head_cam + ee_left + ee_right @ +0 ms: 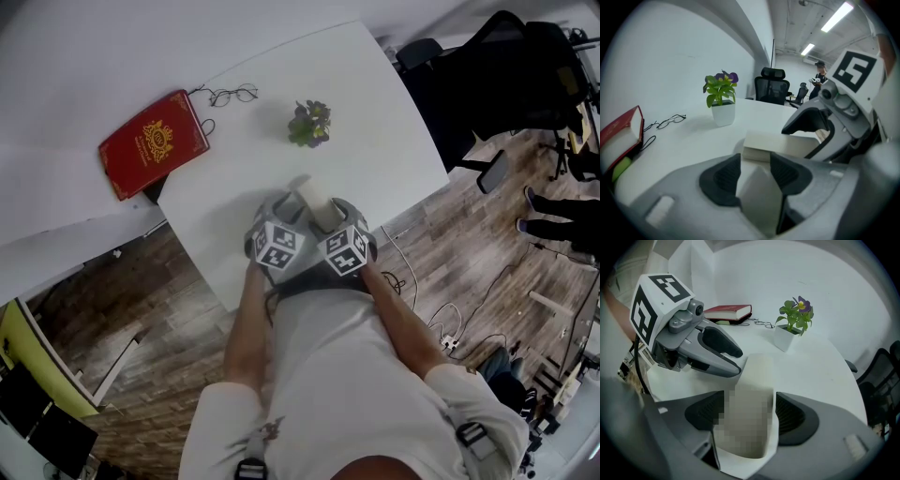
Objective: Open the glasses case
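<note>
Glasses case (pixel 314 200) sits near the front edge of the white table (pixel 375 122), hemmed in by both grippers. It is a long cream box, matte and smooth, with softened corners. Its long axis runs away from the person, canted slightly left, and the far end points roughly at the potted plant (pixel 310 123). The left gripper (pixel 754 176) comes in from the side, so the case body lies crosswise in its view. Its black ribbed pads (pixel 723 180) are closed on a pale, flat, wedge-shaped flap of the case. The right gripper (pixel 750 416) looks along the case's length. Its jaws are spread wide around the case's near end, with pads just beside the walls and no clear press. Both gripper shells are grey moulded plastic.
</note>
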A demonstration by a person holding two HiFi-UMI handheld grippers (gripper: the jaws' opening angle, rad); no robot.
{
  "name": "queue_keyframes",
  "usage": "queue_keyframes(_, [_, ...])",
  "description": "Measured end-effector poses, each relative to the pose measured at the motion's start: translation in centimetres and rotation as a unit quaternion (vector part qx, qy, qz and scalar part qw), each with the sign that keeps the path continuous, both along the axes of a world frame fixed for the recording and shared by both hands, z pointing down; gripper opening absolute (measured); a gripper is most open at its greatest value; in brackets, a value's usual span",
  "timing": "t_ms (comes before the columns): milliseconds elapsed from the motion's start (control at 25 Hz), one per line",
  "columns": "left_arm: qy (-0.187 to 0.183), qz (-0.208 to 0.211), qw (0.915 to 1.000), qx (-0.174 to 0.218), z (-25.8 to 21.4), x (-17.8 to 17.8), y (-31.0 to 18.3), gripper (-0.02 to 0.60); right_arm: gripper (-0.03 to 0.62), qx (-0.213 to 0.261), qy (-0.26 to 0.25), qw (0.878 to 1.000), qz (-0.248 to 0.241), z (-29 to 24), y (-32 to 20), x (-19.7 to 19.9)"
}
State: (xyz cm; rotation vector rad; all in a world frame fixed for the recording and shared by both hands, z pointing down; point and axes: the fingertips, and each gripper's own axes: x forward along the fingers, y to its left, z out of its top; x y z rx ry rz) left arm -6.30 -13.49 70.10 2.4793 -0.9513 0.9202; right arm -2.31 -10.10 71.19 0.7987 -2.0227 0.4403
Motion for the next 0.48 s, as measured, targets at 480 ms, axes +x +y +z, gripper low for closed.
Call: queue_keyframes(480, [0.0, 0.002, 1.0, -0.007, 0.56, 0.6, 0.34, 0.198, 0.333, 0.0, 0.012, 1.0, 0.001, 0.27, -0.05, 0.0])
